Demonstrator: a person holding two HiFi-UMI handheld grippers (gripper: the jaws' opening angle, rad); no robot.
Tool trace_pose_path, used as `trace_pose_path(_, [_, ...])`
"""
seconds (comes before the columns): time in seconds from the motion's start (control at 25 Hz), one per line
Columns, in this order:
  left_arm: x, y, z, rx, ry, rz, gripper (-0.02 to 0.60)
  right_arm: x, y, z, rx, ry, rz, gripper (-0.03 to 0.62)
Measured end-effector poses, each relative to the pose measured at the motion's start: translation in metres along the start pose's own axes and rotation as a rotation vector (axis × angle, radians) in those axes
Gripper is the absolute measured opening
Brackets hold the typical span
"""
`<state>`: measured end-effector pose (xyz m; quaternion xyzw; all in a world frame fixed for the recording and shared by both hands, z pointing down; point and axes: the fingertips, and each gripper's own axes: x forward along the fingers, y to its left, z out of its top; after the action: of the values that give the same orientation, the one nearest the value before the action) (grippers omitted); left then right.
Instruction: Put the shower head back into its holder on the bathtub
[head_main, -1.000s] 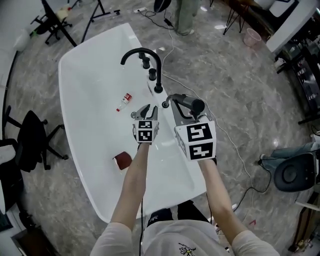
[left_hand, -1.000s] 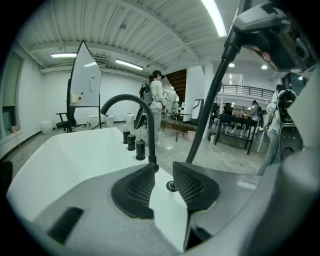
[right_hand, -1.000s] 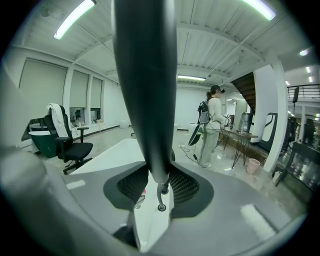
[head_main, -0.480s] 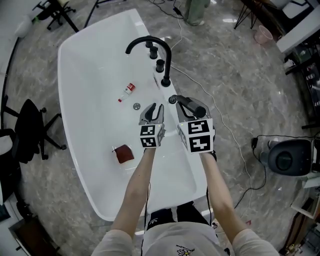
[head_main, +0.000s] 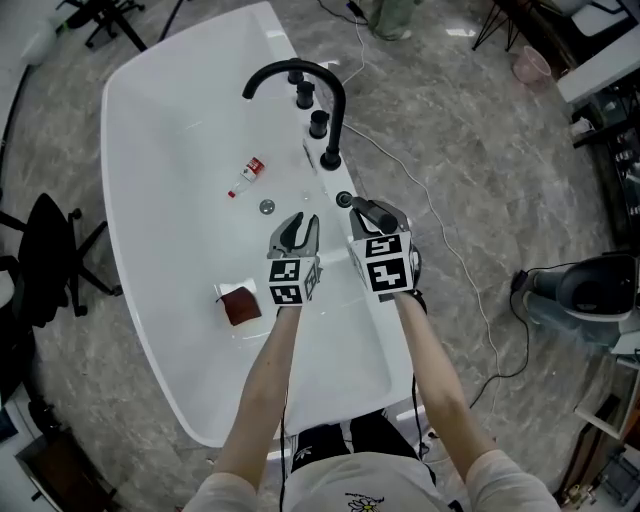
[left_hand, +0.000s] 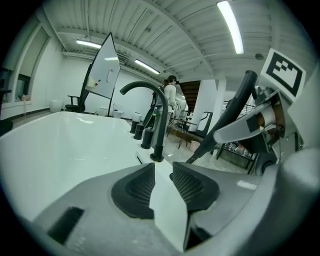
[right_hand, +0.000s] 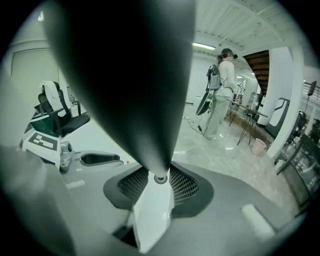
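Glossy white bathtub (head_main: 170, 130); right claw (right_hand: 160, 172) tight on tapered shower head (right_hand: 135, 75), left claw (left_hand: 162, 167) agape.

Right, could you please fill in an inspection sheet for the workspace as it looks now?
Surface: white tub with a black faucet on its rim.
Job's things: shower head held over the rim beside the holder, not yet seated.
Clutter: small bottle and a reddish-brown block lying in the tub.
Grippers: left gripper open and empty; right gripper shut on the shower head.
Cables: thin cord across the floor on the faucet side of the tub.
Surroundings: marble floor, office chair, pink bin, a person standing far off.
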<state>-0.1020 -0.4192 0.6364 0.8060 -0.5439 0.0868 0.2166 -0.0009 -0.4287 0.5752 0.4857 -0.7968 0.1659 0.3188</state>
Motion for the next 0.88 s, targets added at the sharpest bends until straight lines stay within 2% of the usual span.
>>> trace_pose_path(0.2, [0.001,0.006,-0.015,-0.017,0.018,0.005,0.109,0.03,0.002,-0.018,-0.04,0.054,0.002,0.141])
trace_pose_path(0.4, [-0.002,0.01,-0.033,0.003,0.064,-0.008,0.109,0.055,0.003,-0.028,-0.081,0.083,-0.003,0.141])
trace_pose_path(0.52, [-0.003,0.003,-0.046,0.021,0.084,-0.028,0.109,0.071,0.003,-0.033,-0.075,0.095,0.002,0.141])
trace_pose_path(0.68, [-0.005,0.008,-0.058,-0.036,0.086,-0.004,0.107,0.088,0.001,-0.037,-0.055,0.108,0.004,0.141])
trace_pose_path(0.88, [-0.005,0.012,-0.069,-0.015,0.113,-0.008,0.107,0.103,0.002,-0.028,-0.046,0.1,-0.002,0.141])
